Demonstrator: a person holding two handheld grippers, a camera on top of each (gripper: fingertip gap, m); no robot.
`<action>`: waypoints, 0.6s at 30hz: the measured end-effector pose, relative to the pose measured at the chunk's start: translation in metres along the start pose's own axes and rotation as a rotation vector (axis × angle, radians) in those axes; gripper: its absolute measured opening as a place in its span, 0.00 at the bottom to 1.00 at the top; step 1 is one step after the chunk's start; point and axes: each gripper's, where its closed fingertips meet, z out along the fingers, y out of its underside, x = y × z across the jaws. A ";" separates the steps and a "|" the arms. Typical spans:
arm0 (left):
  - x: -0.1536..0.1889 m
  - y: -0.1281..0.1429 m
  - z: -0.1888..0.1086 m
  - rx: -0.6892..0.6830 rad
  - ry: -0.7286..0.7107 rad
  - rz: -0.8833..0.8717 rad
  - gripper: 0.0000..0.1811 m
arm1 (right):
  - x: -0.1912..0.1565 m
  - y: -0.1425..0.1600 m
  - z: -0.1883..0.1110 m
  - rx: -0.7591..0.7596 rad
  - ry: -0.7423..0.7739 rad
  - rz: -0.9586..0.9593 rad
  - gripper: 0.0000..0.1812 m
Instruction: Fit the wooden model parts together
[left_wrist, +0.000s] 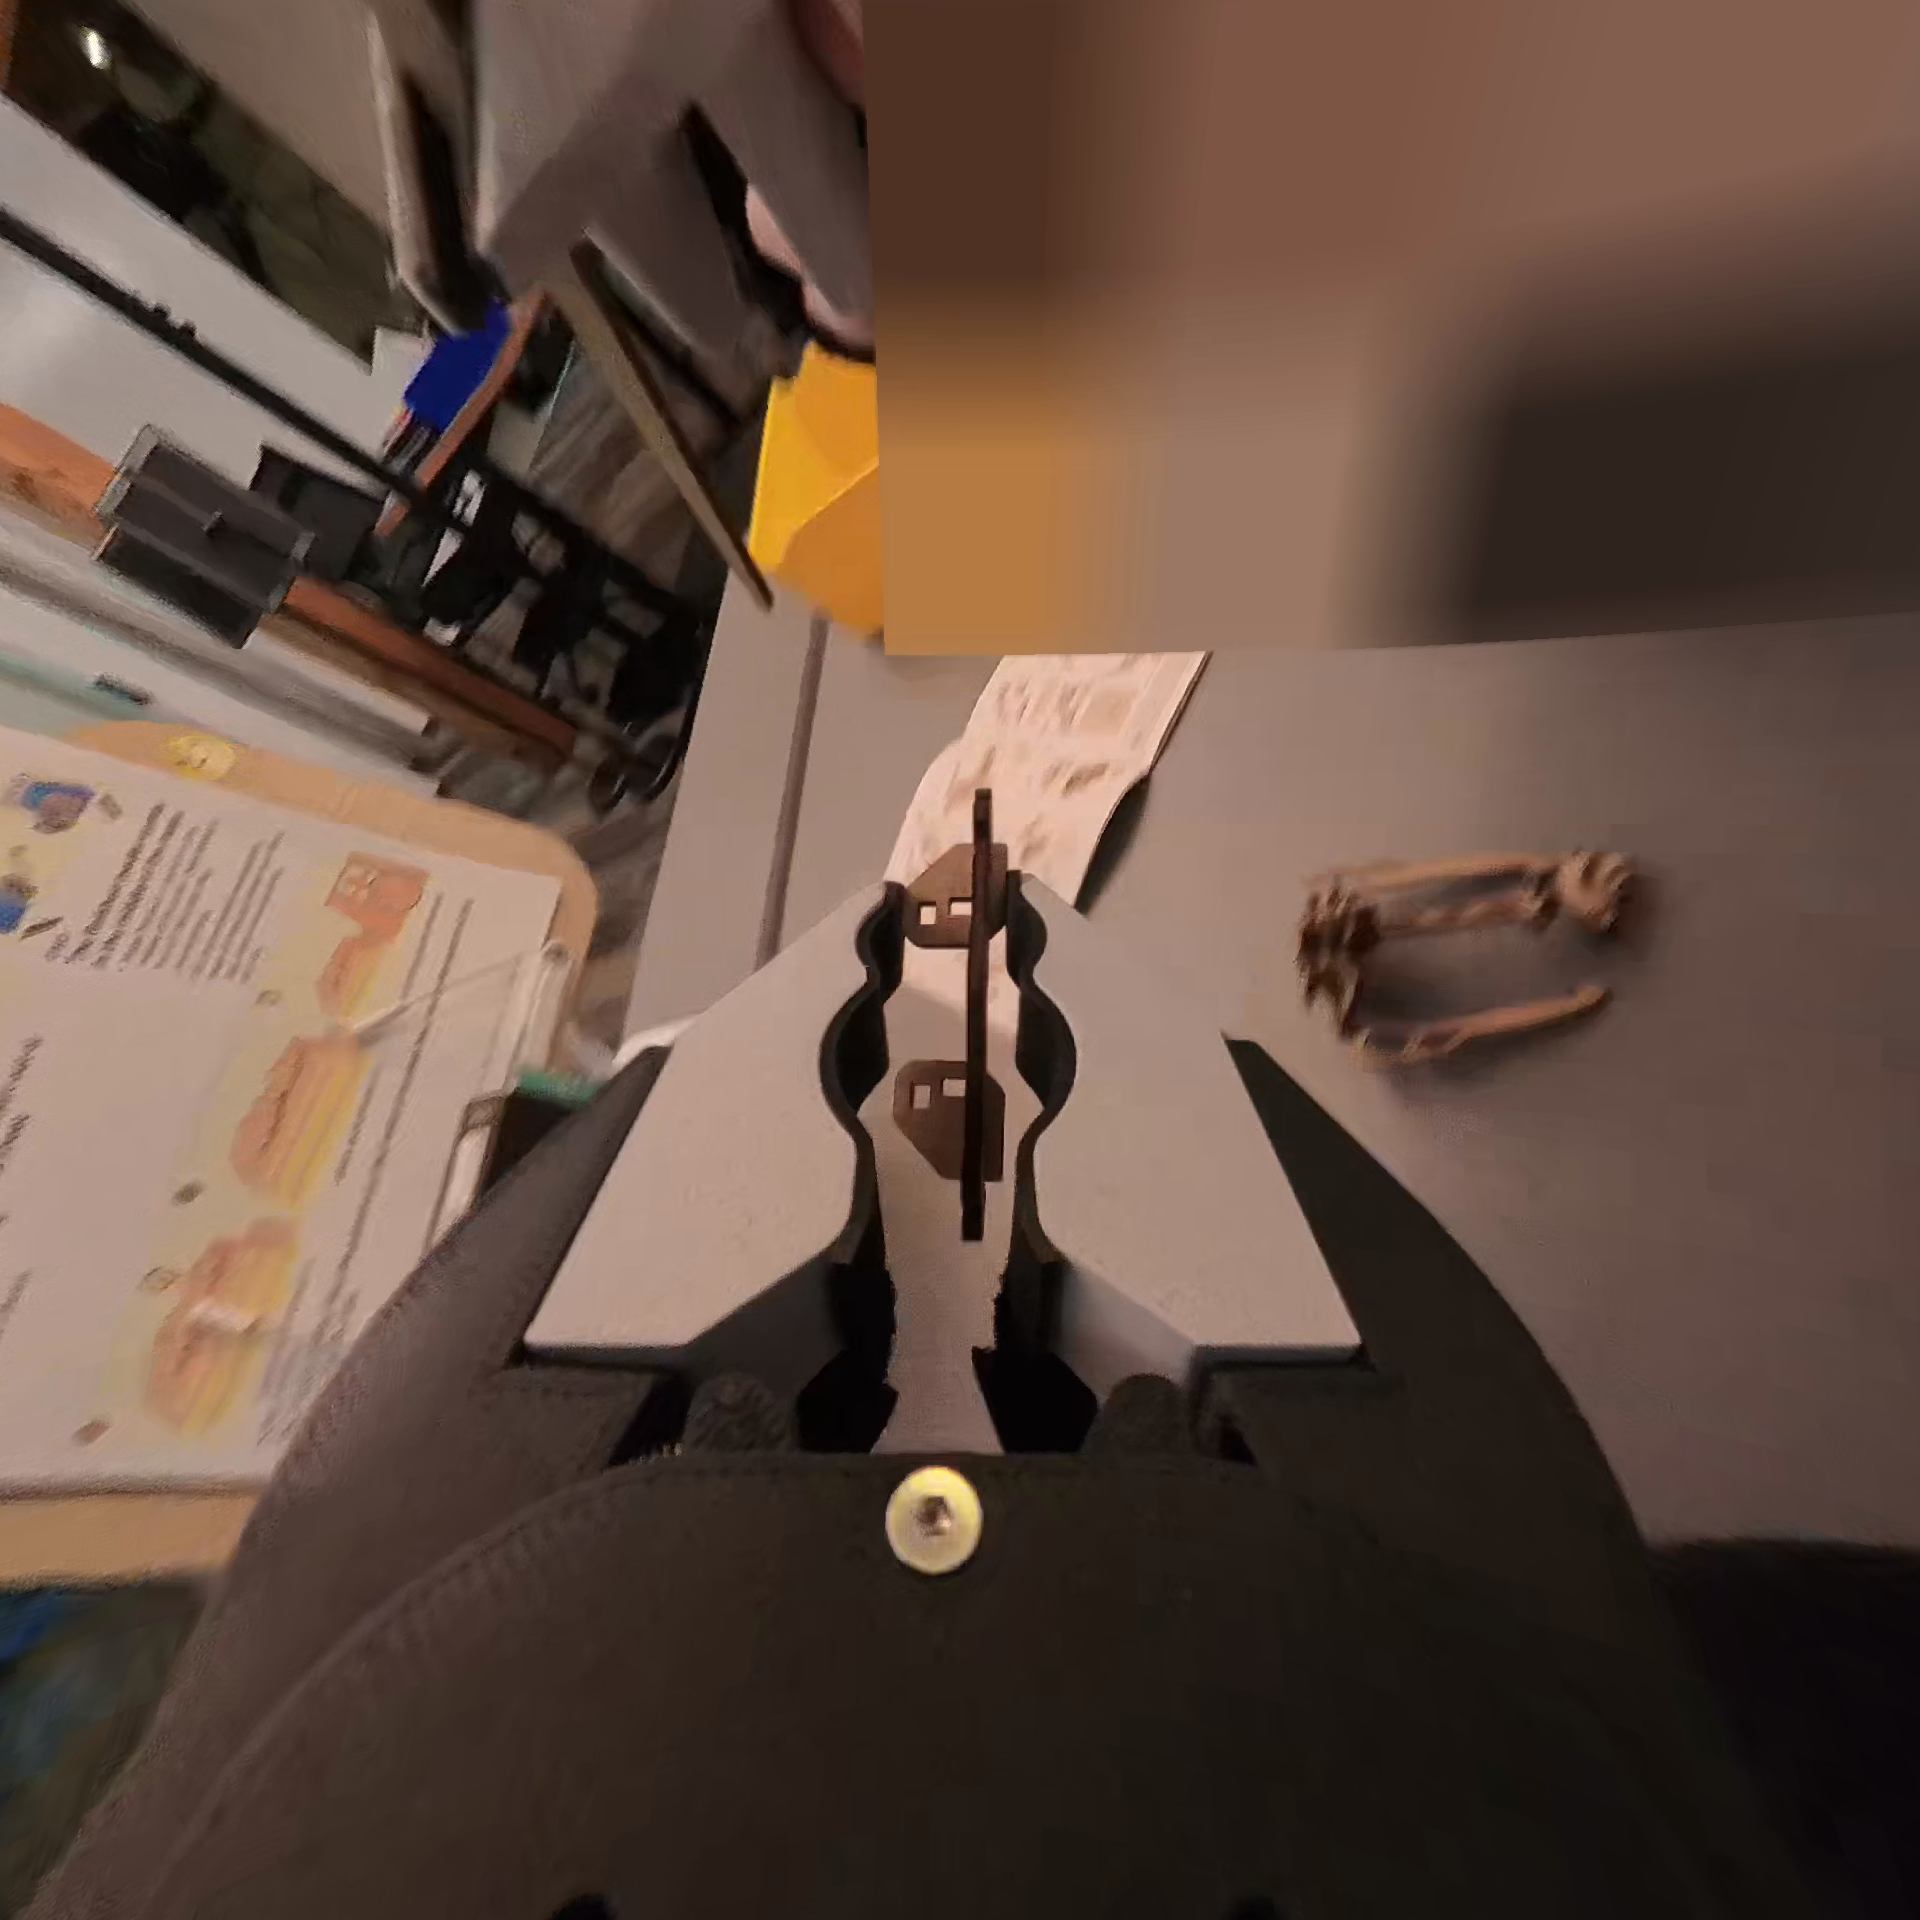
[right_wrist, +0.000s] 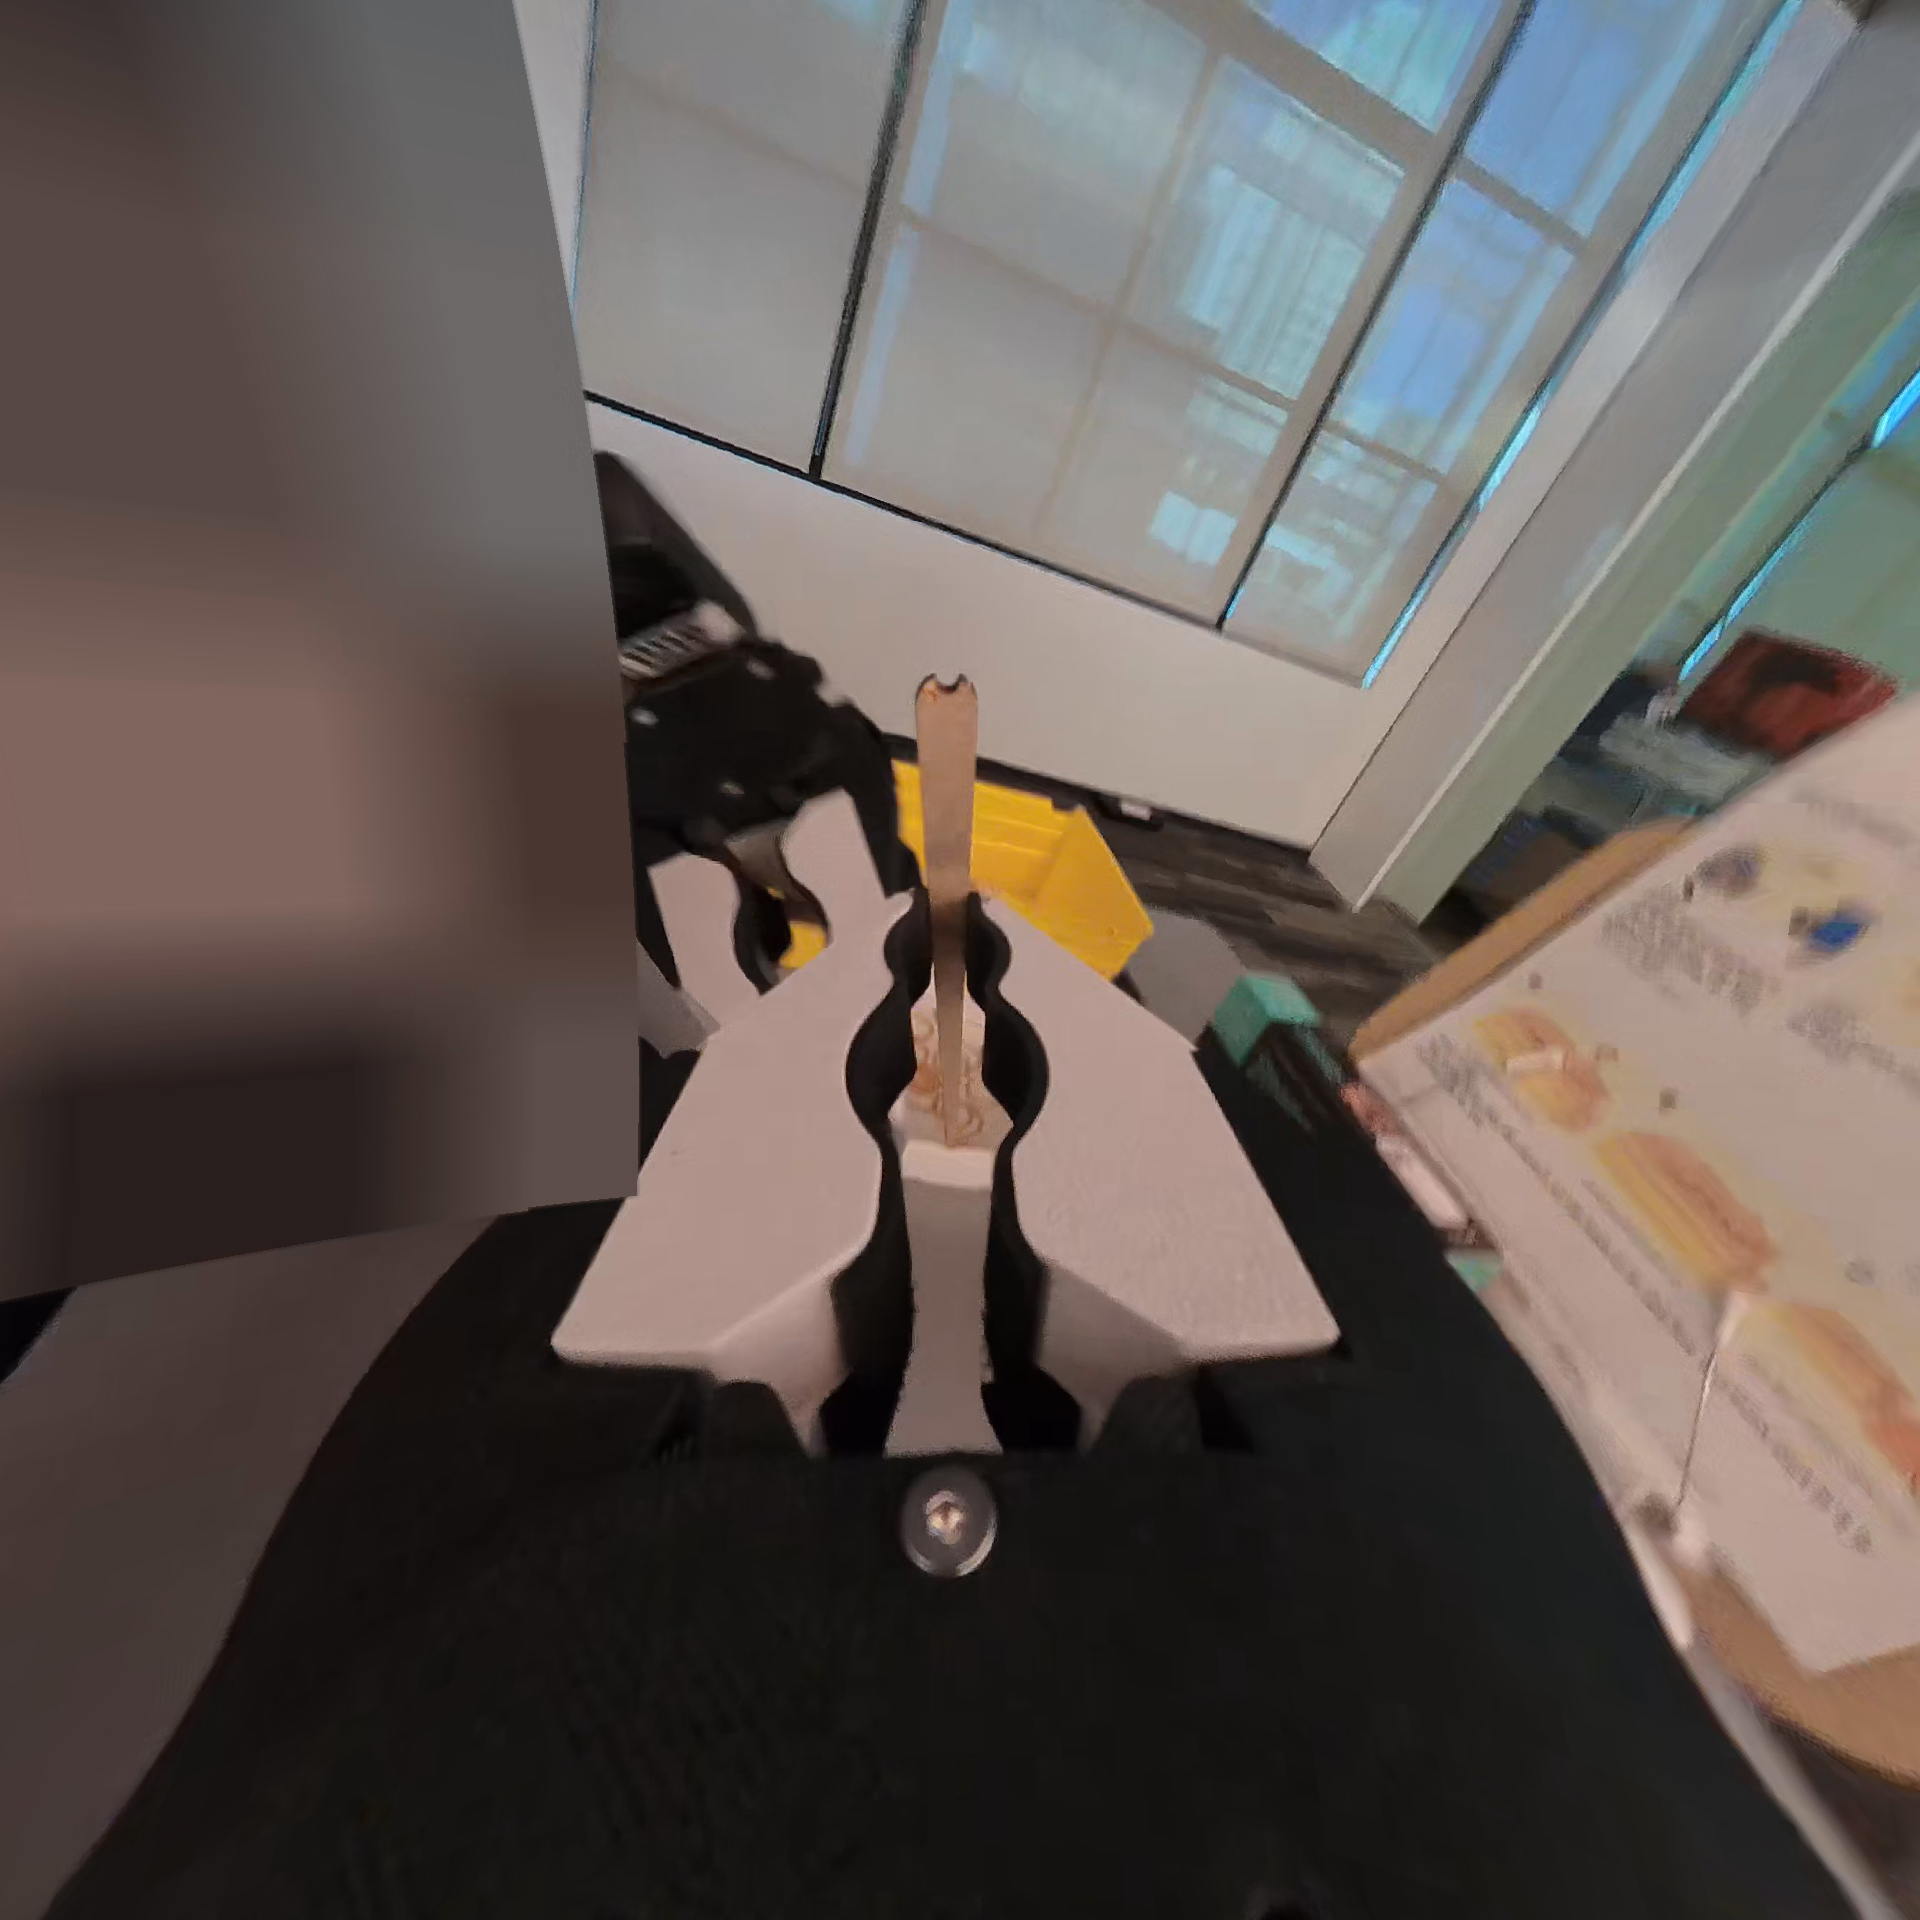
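My left gripper (left_wrist: 954, 894) is shut at its tips on a dark wooden part (left_wrist: 977, 1039). The part is a thin plate seen edge-on, with two cross tabs (left_wrist: 940, 1117) that have small rectangular holes. My right gripper (right_wrist: 943, 914) is shut on a thin light wooden strip (right_wrist: 948, 810) that sticks out past its fingertips and has a notched end. That strip (left_wrist: 675, 436) also shows blurred at the top of the left wrist view. The left gripper (right_wrist: 774, 894) shows farther off in the right wrist view. A partly built wooden assembly (left_wrist: 1455, 956) lies on the grey table (left_wrist: 1558, 1247).
A white folded sheet (left_wrist: 1081, 748) lies on the table beyond the left gripper. A picture instruction sheet on a tan board (left_wrist: 260, 1039) stands at the left and shows in the right wrist view (right_wrist: 1662, 1091). A yellow bin (right_wrist: 1039, 862) sits behind and a teal block (right_wrist: 1268, 1018) is nearby. Across from one pair of fingers to the other is roughly 10 cm.
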 end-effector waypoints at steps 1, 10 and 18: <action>-0.002 0.009 -0.004 -0.057 -0.020 0.030 0.09 | 0.015 0.018 -0.001 -0.036 0.001 0.097 0.02; 0.006 0.015 -0.018 -0.121 0.012 0.090 0.09 | -0.008 0.263 0.048 -0.857 -0.124 0.659 0.02; -0.001 0.033 -0.006 -0.153 0.014 0.008 0.09 | 0.025 0.235 0.054 -0.589 -0.086 0.602 0.20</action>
